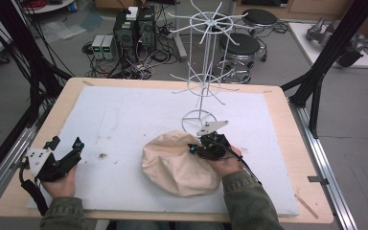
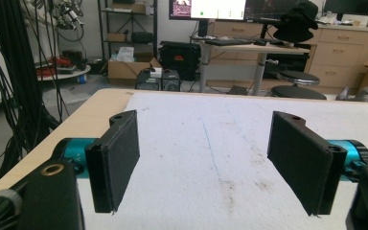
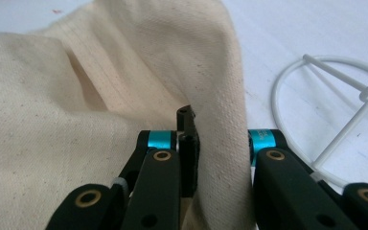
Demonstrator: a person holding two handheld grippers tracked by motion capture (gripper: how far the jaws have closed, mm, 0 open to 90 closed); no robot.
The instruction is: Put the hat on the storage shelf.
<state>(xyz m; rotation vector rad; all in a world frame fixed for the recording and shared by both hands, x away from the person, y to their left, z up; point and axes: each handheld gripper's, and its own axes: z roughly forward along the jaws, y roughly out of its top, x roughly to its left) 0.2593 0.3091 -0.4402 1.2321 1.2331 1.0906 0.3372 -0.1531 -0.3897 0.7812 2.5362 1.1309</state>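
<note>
Right gripper has a pinch of the hat, left one idle

Everything sits on the big white foam-topped wooden table (image 1: 124, 115). The white wire hat rack with spokes (image 1: 206, 72) is my landmark: the floppy cream cotton hat (image 1: 177, 163) lies just in front of its ring base. The right gripper (image 1: 210, 146), near that base, has its jaws closed on a fold of fabric. The left gripper (image 1: 60, 155) is way off left of the rack, jaws wide apart, holding nothing. My guess: grab stage, next lift it onto a spoke without snagging.
</note>
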